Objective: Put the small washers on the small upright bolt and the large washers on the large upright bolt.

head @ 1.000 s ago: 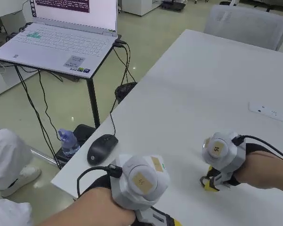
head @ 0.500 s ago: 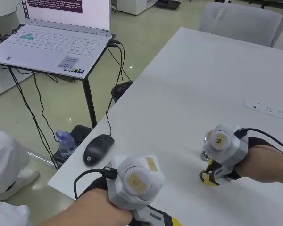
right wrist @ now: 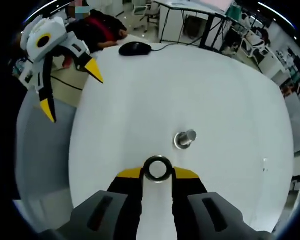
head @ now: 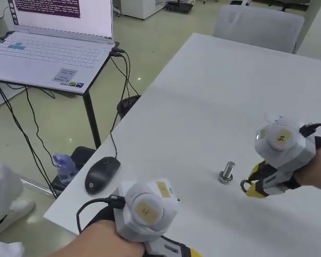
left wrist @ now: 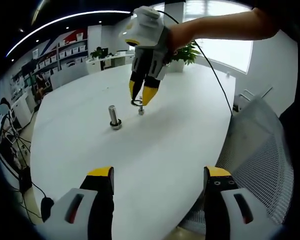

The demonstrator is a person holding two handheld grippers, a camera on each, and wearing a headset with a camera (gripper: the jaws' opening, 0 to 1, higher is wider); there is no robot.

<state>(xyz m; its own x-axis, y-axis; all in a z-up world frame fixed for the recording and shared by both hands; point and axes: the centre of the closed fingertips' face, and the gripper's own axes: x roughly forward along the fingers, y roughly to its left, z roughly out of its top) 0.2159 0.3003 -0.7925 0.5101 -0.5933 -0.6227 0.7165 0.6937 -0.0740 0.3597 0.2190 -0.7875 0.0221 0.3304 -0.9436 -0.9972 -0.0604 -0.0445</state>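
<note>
Inspection of the right gripper (right wrist: 157, 173): I am seeing its jaws pinching a small silver metal ring washer (right wrist: 157, 158) between the yellow tips. The washer is lying flat in the grip, above the white desk (right wrist: 190, 75).

In the left gripper view, the washer is hanging just over a small upright silver bolt (left wrist: 141, 111). I cannot tell whether the two are touching, as the bolt is showing very small there.

The large upright silver bolt with a wide base (head: 227, 172) is standing on the desk just beside the yellow jaw tips, apart from them. In the right gripper view it is appearing just past the held washer.

Inspection of the left gripper (left wrist: 159, 172): I am holding it with its jaws spread wide. It is sitting near the desk's near edge, well apart from both bolts, and is pointing toward them.

Surroundings:
- A black computer mouse (head: 101, 174) is resting on the desk near its left edge, close to the left gripper.
- An open white laptop (head: 48, 53) is sitting on a black stand beside the desk.
- A clear plastic bottle (head: 63, 166) is standing on the floor below it.
- A grey chair (head: 257, 24) is standing at the desk's far end.
</note>
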